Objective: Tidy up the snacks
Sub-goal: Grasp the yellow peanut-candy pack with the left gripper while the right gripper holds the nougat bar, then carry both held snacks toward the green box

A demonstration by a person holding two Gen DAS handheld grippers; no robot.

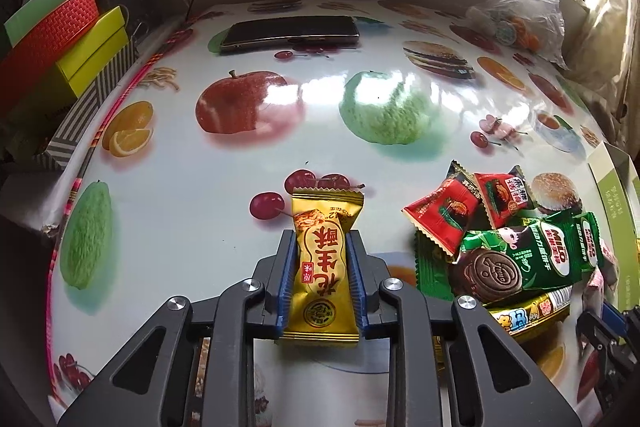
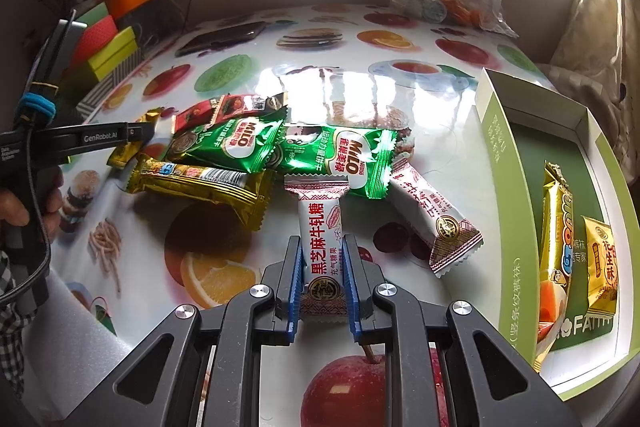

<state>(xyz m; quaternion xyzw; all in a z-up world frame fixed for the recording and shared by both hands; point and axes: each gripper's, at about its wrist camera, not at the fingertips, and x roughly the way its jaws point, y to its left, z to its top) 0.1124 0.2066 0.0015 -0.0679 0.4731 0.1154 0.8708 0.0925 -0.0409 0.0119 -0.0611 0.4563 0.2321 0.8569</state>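
Currently left hand-held gripper clamps gold foil peanut-candy packet over fruit-print table; right hand-held gripper clamps white sesame-nougat packet beside snack pile, near green cardboard box.

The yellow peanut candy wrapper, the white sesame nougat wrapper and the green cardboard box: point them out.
Yellow peanut candy wrapper (image 1: 325, 259), left wrist view, printed middle.
White sesame nougat wrapper (image 2: 322, 247), right wrist view, printed middle.
Green cardboard box (image 2: 505, 163), right wrist view, near wall.
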